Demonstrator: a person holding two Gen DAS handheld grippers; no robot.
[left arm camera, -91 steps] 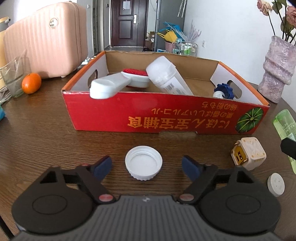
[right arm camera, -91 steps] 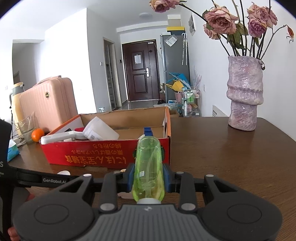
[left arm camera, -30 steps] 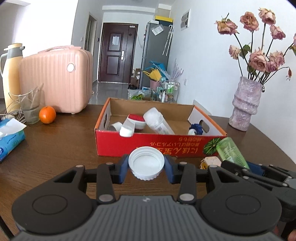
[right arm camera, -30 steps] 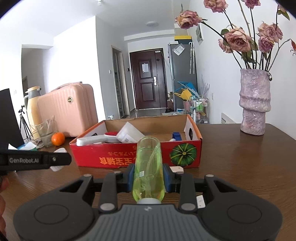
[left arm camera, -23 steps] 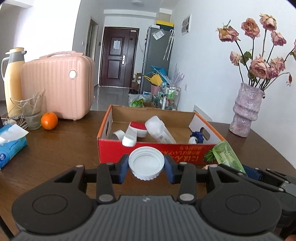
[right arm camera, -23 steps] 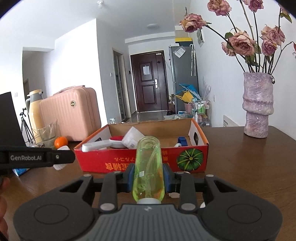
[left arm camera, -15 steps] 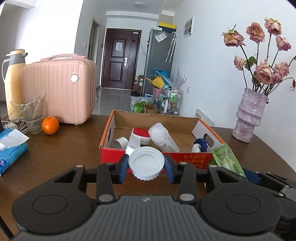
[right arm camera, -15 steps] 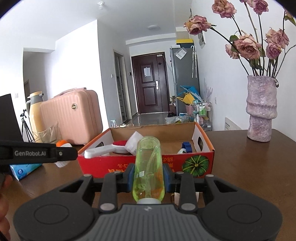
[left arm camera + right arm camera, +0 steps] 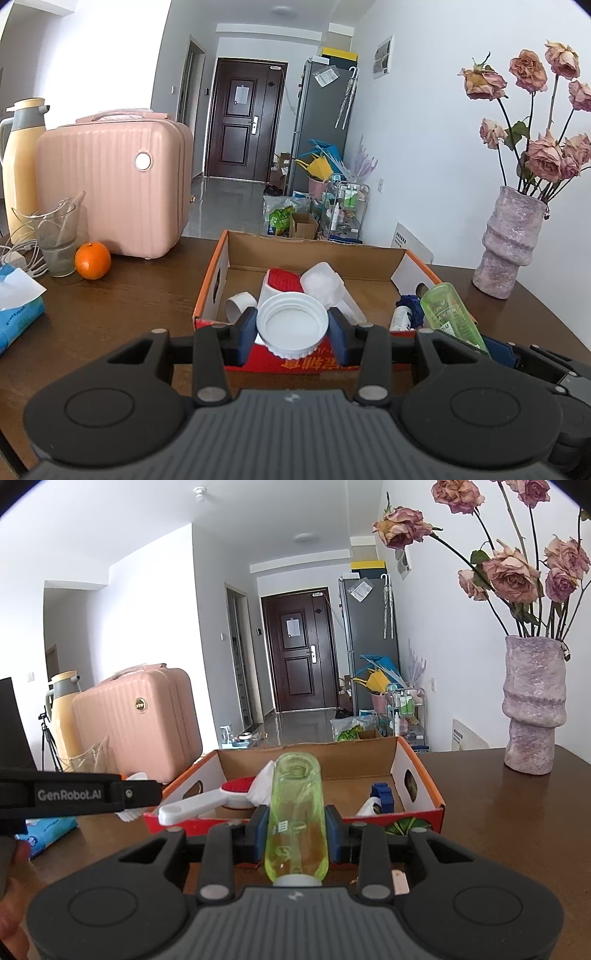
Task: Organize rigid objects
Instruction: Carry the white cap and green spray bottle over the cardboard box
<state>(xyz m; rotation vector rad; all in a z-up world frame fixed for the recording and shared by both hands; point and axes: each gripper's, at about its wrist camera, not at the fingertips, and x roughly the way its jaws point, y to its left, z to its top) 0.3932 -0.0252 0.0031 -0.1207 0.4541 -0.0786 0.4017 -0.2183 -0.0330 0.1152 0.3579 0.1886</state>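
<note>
Two claws: my left claw (image 9: 292,329) pinches one white lid (image 9: 292,324), my right claw (image 9: 296,833) pinches one green bottle (image 9: 296,816), above one red box (image 9: 400,254).

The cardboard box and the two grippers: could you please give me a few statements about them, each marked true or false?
1. The left gripper is shut on a white lid. True.
2. The right gripper holds an orange. False: it is shut on a green bottle; the orange lies on the table.
3. The cardboard box is empty. False: a red-headed brush and a blue-capped bottle are among the things in it.
4. A pink suitcase stands beyond the orange. True.
</note>
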